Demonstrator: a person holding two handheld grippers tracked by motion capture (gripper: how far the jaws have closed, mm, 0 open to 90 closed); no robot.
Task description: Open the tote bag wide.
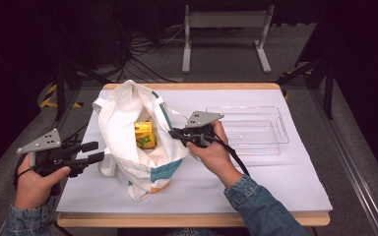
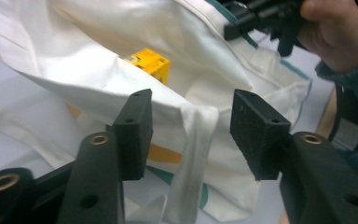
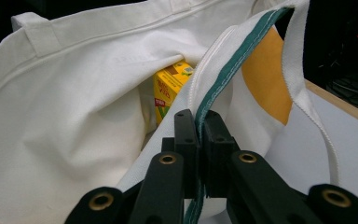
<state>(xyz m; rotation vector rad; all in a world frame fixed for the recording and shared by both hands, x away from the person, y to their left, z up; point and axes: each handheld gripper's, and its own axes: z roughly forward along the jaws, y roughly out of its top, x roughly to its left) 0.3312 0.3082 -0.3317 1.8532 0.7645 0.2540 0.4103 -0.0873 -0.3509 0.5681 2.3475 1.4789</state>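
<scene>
Pinching the bag's (image 1: pixel 128 132) teal-edged rim, the right gripper (image 3: pixel 198 140) had its fingers clamped there, probably to keep the mouth open over the yellow carton (image 1: pixel 144 134) inside, while the left gripper (image 2: pixel 191 126) hung alongside, fingers apart, on the table (image 1: pixel 275 177).

White tote bag (image 1: pixel 128 132) open on table, yellow carton (image 1: pixel 144 134) inside.
</scene>
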